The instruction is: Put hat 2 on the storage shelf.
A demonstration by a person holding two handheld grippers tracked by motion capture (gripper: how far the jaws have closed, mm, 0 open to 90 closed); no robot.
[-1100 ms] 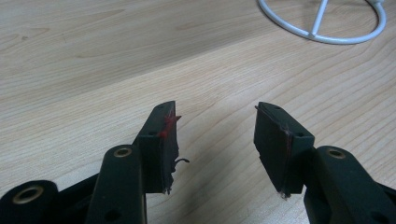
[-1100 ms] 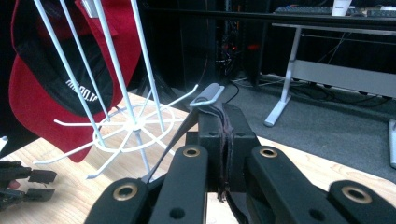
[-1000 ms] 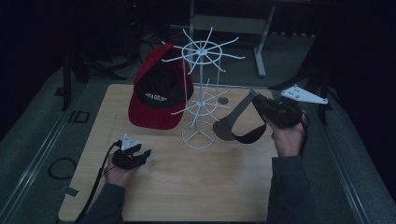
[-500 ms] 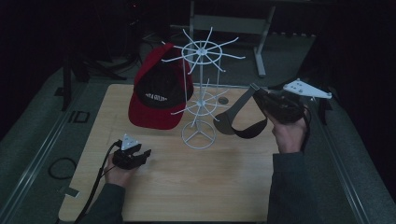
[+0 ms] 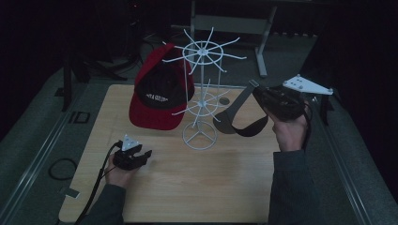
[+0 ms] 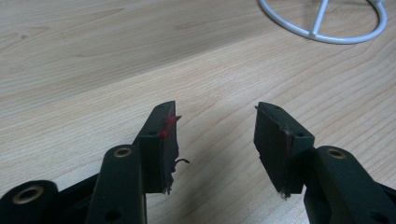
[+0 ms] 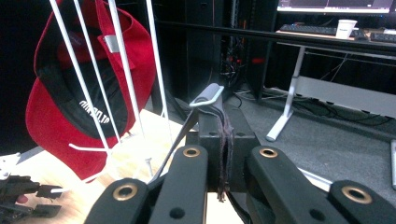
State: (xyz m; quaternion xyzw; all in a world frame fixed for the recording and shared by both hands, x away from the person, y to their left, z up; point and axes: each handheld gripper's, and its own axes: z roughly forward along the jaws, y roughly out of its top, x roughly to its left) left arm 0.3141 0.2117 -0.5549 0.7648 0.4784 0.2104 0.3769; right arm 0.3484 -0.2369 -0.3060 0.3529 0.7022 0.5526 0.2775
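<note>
Holding the dark grey visor cap (image 5: 237, 119) by its back strap, my right gripper (image 5: 263, 96) has its jaws pinched tight on the webbing, with the small metal buckle standing just above the jaw tips in the right gripper view. The visor hangs in the air to the right of the white wire hat stand (image 5: 201, 89), its curved brim drooping low near the stand's ring base, clear of the light wooden desk (image 5: 187, 187) as far as I can judge. A red baseball cap with white lettering on its black front panel (image 5: 159, 96) already hangs on the stand's left side, so I take the step in hand to be carrying this second piece of headwear up to a free prong.

My left gripper (image 5: 141, 157) rests low on the desk near the front left, jaws standing wide with nothing between them; bare wood shows in the gap and a bit of the stand's base ring lies beyond.

What comes next, I think, is a lift and a reach: the strap loop has to rise to the level of an empty arm on the right of the upper wheel, then slide over the prong's tip before I let go. The stand looks light, so a sideways nudge could rock it or shake the red cap loose; my idle hand could steady the base.
</note>
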